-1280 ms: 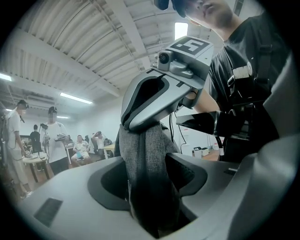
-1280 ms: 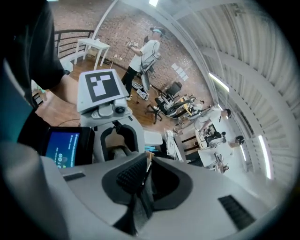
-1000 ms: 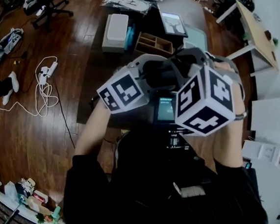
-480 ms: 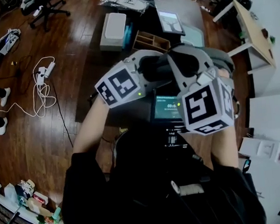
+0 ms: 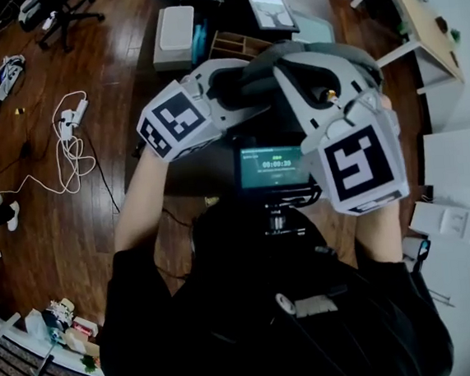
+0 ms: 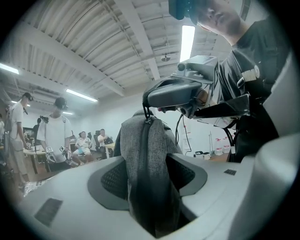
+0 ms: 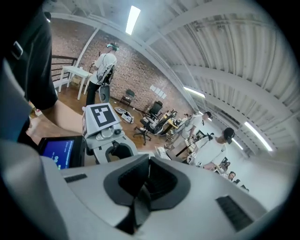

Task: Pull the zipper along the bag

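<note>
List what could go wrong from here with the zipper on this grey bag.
1. The right gripper is shut on only a thin dark strip, apparently the zipper pull; it could slip free under tension.
2. The left gripper clamps a bunched fold of the grey bag; the fabric may slide, or the fold may jam the zipper.
3. In the head view both grippers cover the bag, so a snag might go unseen.

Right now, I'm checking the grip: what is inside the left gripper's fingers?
A fold of the grey bag, its zipper running up the middle. The fingers cover its lower end.
</note>
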### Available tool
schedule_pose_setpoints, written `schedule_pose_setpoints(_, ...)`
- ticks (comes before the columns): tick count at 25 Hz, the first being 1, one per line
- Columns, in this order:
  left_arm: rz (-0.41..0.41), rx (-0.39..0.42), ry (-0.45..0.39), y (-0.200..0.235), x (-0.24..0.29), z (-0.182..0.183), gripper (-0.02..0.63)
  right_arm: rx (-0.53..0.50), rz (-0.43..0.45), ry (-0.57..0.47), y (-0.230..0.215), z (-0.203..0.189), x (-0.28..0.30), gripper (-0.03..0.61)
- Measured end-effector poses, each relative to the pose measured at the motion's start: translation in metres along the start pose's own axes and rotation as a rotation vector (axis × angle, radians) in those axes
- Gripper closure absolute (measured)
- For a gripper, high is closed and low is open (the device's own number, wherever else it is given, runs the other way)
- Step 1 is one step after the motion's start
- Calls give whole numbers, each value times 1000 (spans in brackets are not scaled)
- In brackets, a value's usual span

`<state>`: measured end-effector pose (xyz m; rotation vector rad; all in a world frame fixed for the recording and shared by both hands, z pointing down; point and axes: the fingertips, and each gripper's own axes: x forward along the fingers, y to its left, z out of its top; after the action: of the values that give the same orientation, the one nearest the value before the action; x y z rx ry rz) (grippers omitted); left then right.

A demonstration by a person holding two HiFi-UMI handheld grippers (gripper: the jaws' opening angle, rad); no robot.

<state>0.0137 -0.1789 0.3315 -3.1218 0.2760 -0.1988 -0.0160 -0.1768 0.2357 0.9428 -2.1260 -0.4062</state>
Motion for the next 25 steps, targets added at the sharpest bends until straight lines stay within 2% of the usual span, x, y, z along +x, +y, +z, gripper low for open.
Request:
schedule_pose_setpoints(5, 13, -14, -4, 0, -2, -4, 367, 81, -24, -16, -7, -20, -16, 560)
schedule_pose_setpoints(11, 37, -4, 11, -2, -2, 0, 367, -22, -40, -46, -3, -16, -22, 557)
schedule_pose_setpoints(15, 53, 3, 25, -3, -2, 0, 367, 3, -38, -66, -4, -19, -23, 557)
schedule_pose_setpoints(19, 38, 8, 35, -7, -6, -2, 368, -56, -49, -59, -2, -20, -17, 535)
schedule_pose_setpoints(25, 36, 24, 36, -9, -11, -5, 368, -54, 10, -14, 6, -10, -8, 525)
